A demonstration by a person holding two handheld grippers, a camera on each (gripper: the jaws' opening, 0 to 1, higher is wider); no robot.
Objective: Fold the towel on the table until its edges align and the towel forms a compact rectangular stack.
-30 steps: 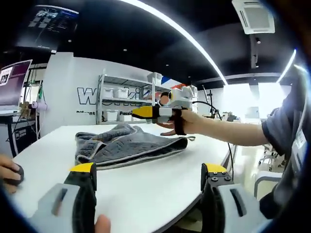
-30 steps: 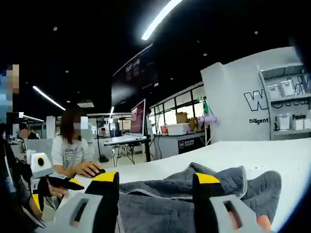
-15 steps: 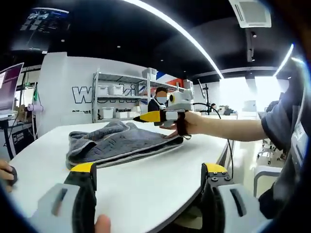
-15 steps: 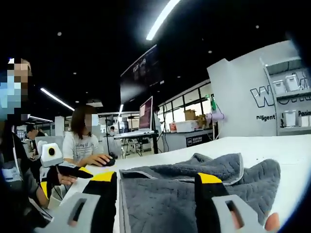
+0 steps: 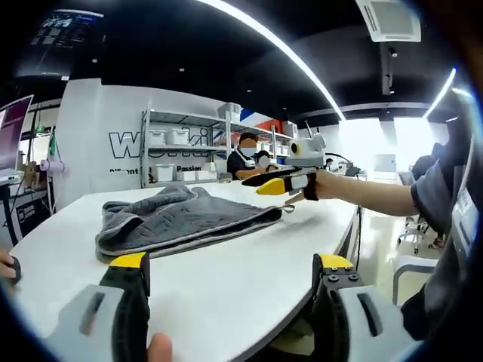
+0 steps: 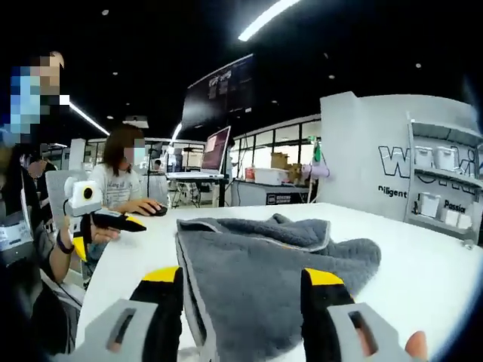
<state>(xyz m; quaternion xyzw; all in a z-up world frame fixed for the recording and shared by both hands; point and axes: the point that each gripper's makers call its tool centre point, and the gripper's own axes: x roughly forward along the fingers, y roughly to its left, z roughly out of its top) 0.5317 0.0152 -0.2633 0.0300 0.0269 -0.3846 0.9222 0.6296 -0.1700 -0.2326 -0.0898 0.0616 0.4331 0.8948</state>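
- Left gripper view: the left claw [image 5: 230,275] hangs low over the near edge of the white desk [image 5: 249,256] — jaws spread wide apart, nothing between them, yellow tips up.
- Grey towel [image 5: 181,220] lies on the desk beyond the claw, toward the far left of the surface. It is folded over on itself in loose layers, with a rumpled hump along the far side; edges are not lined up.
- The right claw [image 5: 273,183] comes in from the right in this view, held by a person's hand [image 5: 326,185]. Its yellow-tipped jaws point left, above the desk just beside the towel's right end; whether it touches the cloth cannot be told.
- Right gripper view: the right claw [image 6: 241,283] has its jaws well apart, gripping nothing. The towel [image 6: 275,260] spreads across the desk [image 6: 423,271] directly ahead, its near edge reaching down between the jaw tips; a pale border runs along the left edge and around the folded-over flap at the far side.
- In the same view the left claw [image 6: 124,221] shows at the left, held over the desk edge, well apart from the towel.
- Background — metal shelving [image 5: 185,154] with white bins against a wall; a seated person [image 6: 124,188] at another desk [image 6: 189,177] with a monitor [image 6: 215,151].
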